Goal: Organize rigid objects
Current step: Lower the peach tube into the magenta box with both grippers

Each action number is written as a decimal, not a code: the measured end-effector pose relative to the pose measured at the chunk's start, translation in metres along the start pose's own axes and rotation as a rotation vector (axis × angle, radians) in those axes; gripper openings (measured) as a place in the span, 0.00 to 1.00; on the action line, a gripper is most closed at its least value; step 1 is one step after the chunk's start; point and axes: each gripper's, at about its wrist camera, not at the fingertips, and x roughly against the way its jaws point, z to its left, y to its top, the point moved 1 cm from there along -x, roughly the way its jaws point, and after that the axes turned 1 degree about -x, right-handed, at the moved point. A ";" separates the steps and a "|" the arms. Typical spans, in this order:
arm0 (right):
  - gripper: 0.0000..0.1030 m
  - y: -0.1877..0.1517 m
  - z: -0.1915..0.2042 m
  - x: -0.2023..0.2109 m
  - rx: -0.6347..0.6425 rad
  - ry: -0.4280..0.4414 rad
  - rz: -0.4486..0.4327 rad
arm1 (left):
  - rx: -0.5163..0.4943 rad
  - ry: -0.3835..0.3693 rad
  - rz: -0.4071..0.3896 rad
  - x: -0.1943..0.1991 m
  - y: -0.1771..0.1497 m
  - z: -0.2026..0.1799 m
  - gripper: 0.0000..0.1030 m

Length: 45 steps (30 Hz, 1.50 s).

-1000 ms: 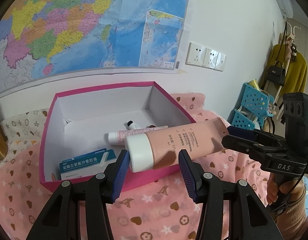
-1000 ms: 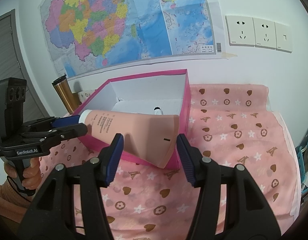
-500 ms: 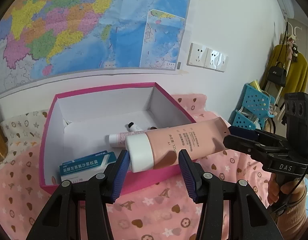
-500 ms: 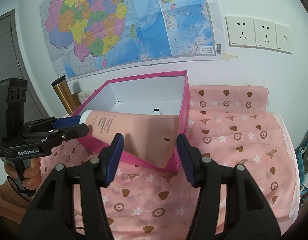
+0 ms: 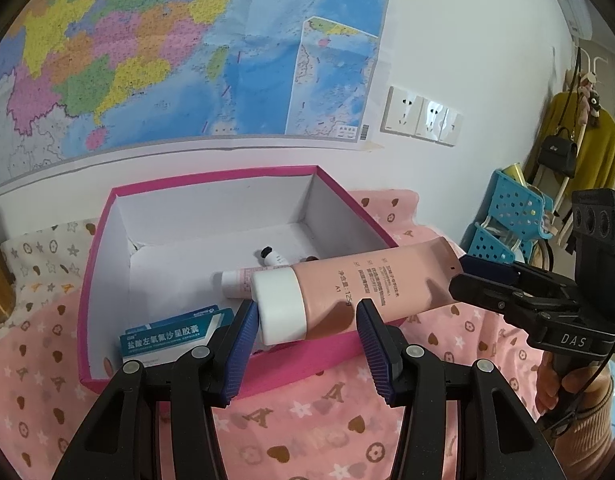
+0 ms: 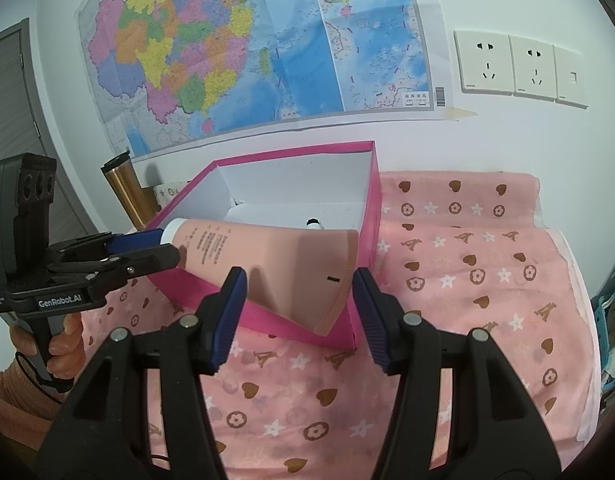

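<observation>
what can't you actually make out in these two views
Grip on the pink tube: the left gripper and right gripper flank it in their own views, but pad contact is unclear.
Blue medicine box, left wrist view: lower part hidden by the pink box front wall and the left gripper.
Slim tube, left wrist view: mostly behind the pink tube.
Small bottle, right wrist view: only its cap shows above the pink tube.
Tube print: too small.

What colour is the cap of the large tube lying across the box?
White, on a salmon-pink tube; the cap shows best in the left wrist view.
</observation>
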 end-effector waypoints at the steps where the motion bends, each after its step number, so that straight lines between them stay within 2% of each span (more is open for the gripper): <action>1: 0.56 0.000 0.000 0.000 0.000 -0.001 0.000 | 0.001 0.000 0.000 0.000 0.000 0.000 0.49; 45: 0.56 0.012 -0.003 -0.020 -0.006 -0.013 0.008 | 0.026 0.010 0.024 -0.022 0.006 0.016 0.49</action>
